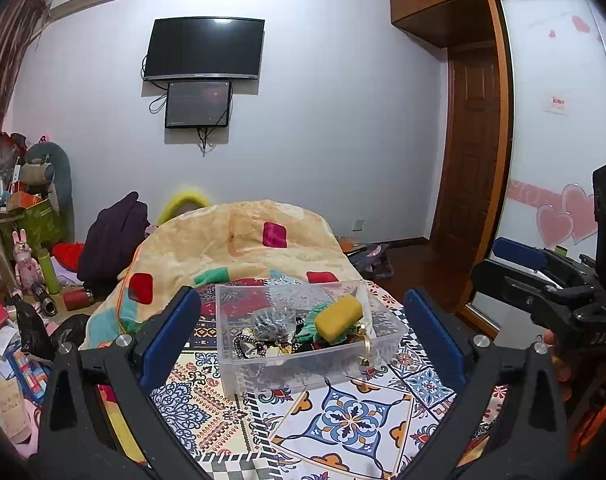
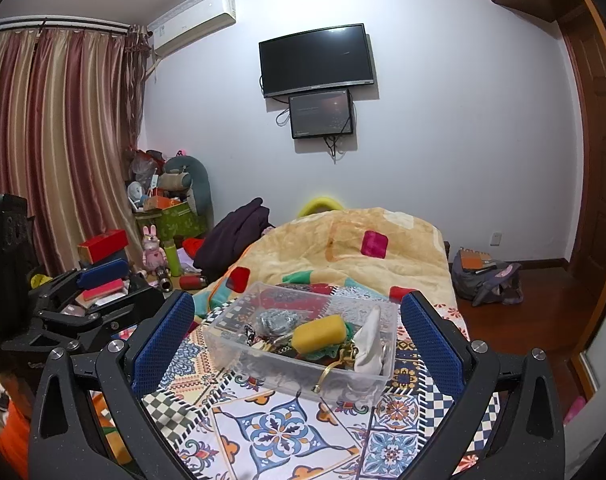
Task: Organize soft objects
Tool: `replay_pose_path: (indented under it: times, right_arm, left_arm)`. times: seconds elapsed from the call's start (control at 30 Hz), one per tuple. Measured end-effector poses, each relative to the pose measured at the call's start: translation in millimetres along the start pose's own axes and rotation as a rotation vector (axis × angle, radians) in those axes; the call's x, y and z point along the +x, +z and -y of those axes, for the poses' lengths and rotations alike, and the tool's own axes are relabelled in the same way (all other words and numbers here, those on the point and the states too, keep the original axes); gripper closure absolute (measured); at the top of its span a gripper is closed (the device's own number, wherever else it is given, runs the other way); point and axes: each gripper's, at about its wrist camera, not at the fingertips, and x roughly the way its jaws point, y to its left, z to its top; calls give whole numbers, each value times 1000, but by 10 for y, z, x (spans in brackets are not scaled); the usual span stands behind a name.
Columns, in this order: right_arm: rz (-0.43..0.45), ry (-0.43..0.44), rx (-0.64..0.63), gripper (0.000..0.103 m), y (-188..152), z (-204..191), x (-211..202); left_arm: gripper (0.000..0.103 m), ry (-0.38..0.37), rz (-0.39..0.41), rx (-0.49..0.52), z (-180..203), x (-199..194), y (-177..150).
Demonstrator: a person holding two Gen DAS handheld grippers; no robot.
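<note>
Soft objects, among them a yellow sponge [image 1: 338, 317], are gathered in a clear plastic bin [image 1: 239, 372] on a patterned cloth [image 1: 343, 428]. Both the left gripper [image 1: 303, 336] and the right gripper [image 2: 299, 340] are held spread wide, empty, short of the bin.

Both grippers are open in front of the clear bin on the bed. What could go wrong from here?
1. The bin holds a jumble: yellow sponge on green cloth, with a gold clasp and chain mixed in. Pulling one item may drag out others.
2. The bin looks light on the soft bedspread; a one-sided pull by the left gripper or right gripper might tip or slide it.
</note>
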Motion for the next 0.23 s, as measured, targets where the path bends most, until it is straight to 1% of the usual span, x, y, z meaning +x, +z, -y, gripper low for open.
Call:
replay_pose_path:
  times: [0.23]
  right_arm:
    - [-14, 8, 8, 0, 4, -1, 24]
  left_arm:
    - [0, -11, -8, 2, 25, -10, 10]
